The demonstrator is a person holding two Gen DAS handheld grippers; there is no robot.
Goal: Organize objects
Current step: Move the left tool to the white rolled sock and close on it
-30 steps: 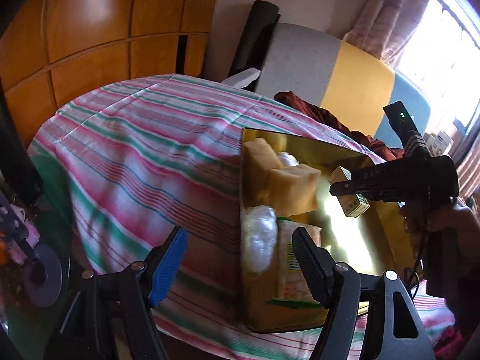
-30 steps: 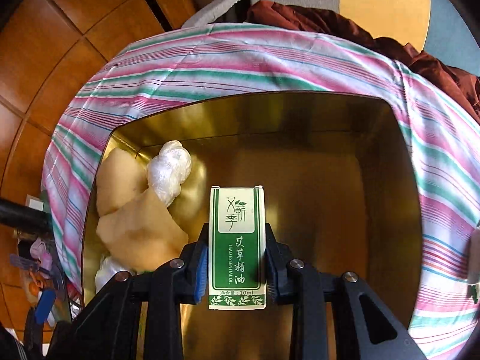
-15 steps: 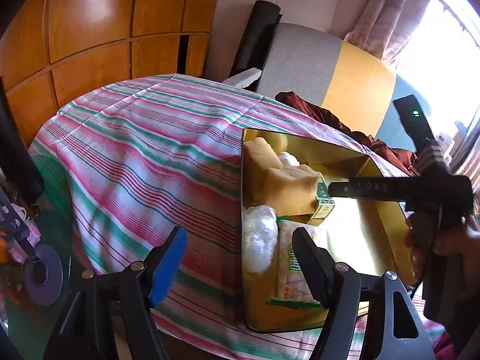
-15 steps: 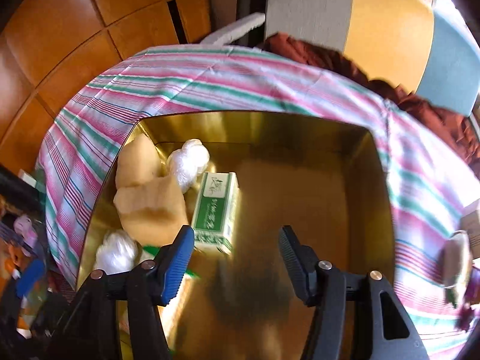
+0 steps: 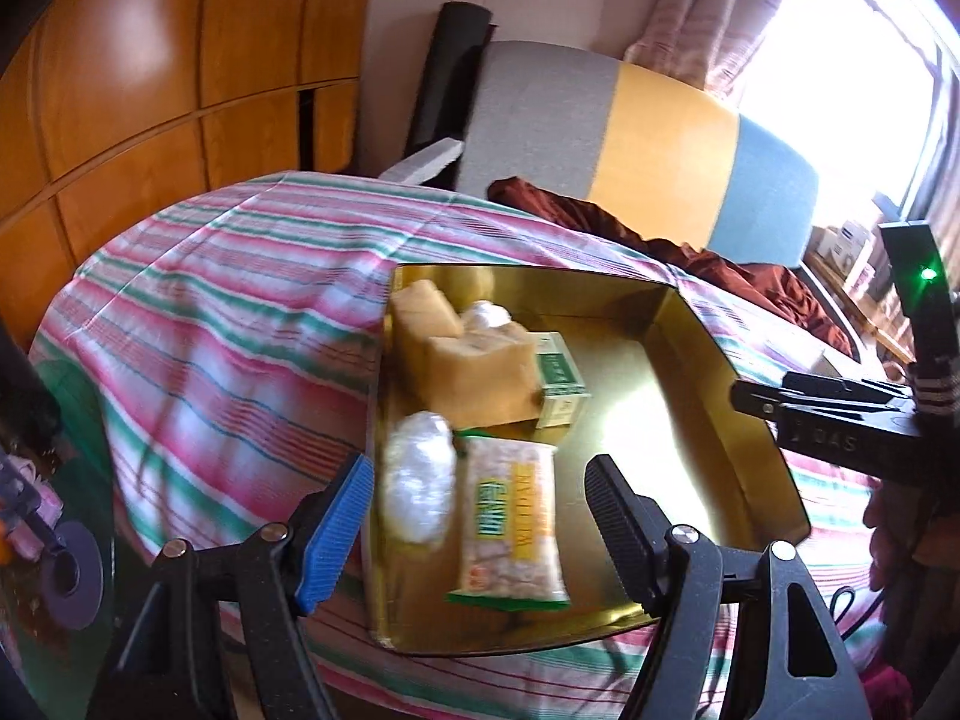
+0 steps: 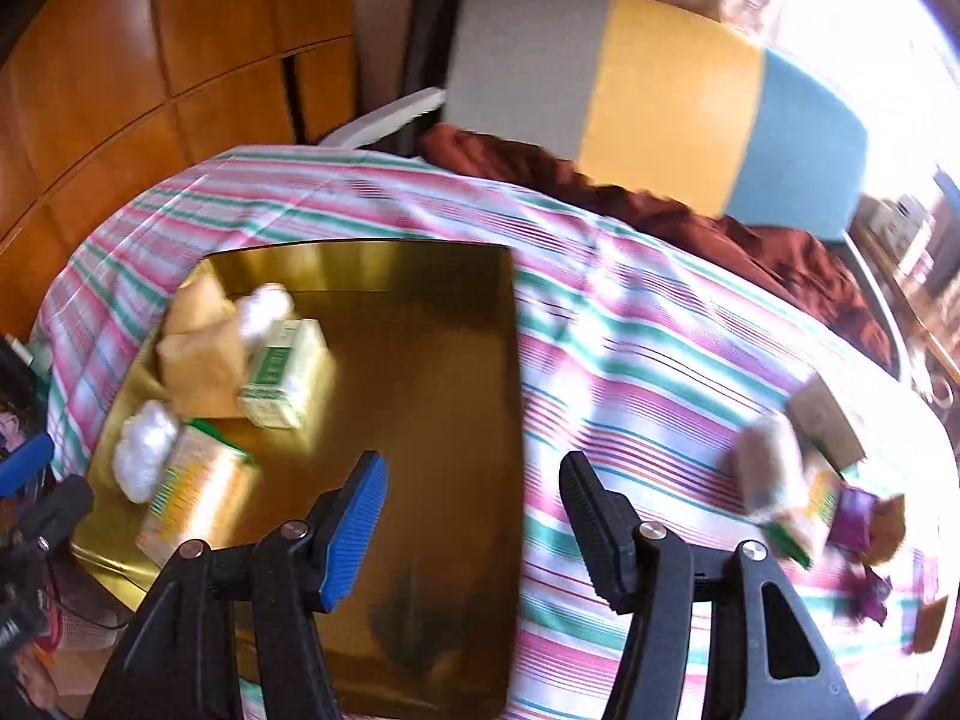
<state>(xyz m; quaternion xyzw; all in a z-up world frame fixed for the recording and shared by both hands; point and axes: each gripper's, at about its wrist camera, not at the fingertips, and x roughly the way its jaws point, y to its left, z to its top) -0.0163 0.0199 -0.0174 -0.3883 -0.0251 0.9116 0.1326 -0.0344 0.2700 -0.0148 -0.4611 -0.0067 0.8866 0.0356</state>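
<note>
- Right wrist view puts the green-and-white carton [image 6: 282, 372] inside the gold tray [image 6: 420, 360], at about ten o'clock from the right gripper [image 6: 471, 525]; it lies on its side, touching the tan blocks [image 6: 201, 360] at its nine o'clock side.
- Judged by its look, the carton is light, thin cardboard: stiff enough for a pinch across its long flat faces, yet likely to dent under a hard squeeze, and its printed skin may be a little slick.
- Around it in the tray lie a white wrapped bundle [image 6: 264, 306] at twelve o'clock, a second white bundle [image 5: 420, 492] and a yellow-green snack packet [image 5: 510, 528] toward six o'clock; the packet looks soft and crinkly, best taken across its narrow width.
- The right gripper hangs with its fingers wide apart and nothing between them, over the tray's bare right half and the striped cloth [image 6: 630, 330].
- At three o'clock, well apart from the tray, loose items [image 6: 798, 480] wait on the cloth: a pale roll, a small box, purple wrappers, all blurred. These seem the next things to gather.
- The left gripper [image 5: 474, 516] is likewise spread and empty, near the tray's front edge above the snack packet.
- A striped sofa back [image 5: 600, 138] stands beyond the table at twelve o'clock.
</note>
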